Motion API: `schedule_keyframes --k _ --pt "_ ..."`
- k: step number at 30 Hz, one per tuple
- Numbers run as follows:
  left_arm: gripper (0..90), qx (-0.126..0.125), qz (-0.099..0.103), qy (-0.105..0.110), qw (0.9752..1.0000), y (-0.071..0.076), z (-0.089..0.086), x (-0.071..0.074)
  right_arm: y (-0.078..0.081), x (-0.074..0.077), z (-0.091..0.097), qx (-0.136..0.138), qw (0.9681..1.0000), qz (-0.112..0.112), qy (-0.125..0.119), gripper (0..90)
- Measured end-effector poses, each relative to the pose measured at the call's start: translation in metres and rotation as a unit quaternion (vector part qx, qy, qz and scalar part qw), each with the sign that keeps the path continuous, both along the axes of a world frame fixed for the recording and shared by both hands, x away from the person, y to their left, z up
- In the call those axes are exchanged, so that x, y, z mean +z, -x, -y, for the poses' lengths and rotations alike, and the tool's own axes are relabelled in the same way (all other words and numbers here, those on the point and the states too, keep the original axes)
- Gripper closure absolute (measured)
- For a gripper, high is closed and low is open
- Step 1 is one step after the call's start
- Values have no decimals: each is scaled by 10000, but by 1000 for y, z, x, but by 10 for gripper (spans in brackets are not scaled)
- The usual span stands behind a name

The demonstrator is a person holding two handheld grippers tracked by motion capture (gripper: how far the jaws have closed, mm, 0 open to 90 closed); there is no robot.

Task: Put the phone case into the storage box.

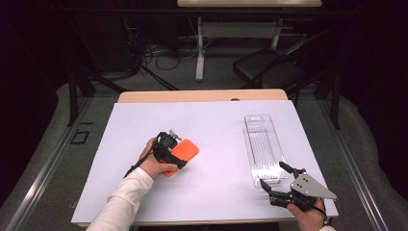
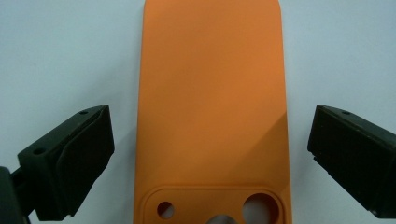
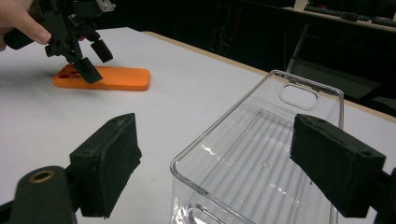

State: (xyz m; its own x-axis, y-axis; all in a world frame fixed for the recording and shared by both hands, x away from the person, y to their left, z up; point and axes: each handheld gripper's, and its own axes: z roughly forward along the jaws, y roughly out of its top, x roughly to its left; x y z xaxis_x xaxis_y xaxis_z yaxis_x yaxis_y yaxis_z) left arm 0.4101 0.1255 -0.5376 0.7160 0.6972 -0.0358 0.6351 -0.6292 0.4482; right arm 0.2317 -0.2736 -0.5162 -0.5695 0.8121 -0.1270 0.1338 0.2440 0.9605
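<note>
An orange phone case (image 1: 185, 152) lies flat on the white table, camera cut-outs toward the person's left hand. My left gripper (image 1: 169, 143) hovers over that end, open, its jaws straddling the case (image 2: 210, 84) with a gap on each side. From the right gripper view the left gripper (image 3: 95, 60) stands just above the case (image 3: 116, 78). A clear plastic tray (image 1: 262, 144) lies lengthwise at the right. My right gripper (image 1: 272, 174) is open at the tray's near end, and the tray's near rim (image 3: 187, 154) shows between its jaws, untouched.
A white sheet (image 1: 211, 120) covers the wooden table, with bare room between case and tray. Beyond the far edge stand a black chair (image 1: 269, 67), a desk leg (image 1: 199, 48) and floor cables.
</note>
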Motion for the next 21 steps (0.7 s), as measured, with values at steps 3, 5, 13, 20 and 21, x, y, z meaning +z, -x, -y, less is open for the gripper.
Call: schedule_keyframes --k 3,5,13,20,21 --pt "8 -52 -31 -53 10000 -1 2 -2 0 0 0 3 10000 9 -4 147" --pt "8 -81 -35 -59 9999 -2 4 -3 0 0 0 1 10000 3 -1 147" --pt "37 -69 -46 -160 9998 -5 6 -7 0 0 0 0 10000 7 0 147" --pt "44 -96 -39 -194 9998 -6 6 -9 0 0 0 -2 10000 2 0 147" --pt "47 -96 -39 -194 9998 -6 6 -9 0 0 0 -2 10000 2 0 147"
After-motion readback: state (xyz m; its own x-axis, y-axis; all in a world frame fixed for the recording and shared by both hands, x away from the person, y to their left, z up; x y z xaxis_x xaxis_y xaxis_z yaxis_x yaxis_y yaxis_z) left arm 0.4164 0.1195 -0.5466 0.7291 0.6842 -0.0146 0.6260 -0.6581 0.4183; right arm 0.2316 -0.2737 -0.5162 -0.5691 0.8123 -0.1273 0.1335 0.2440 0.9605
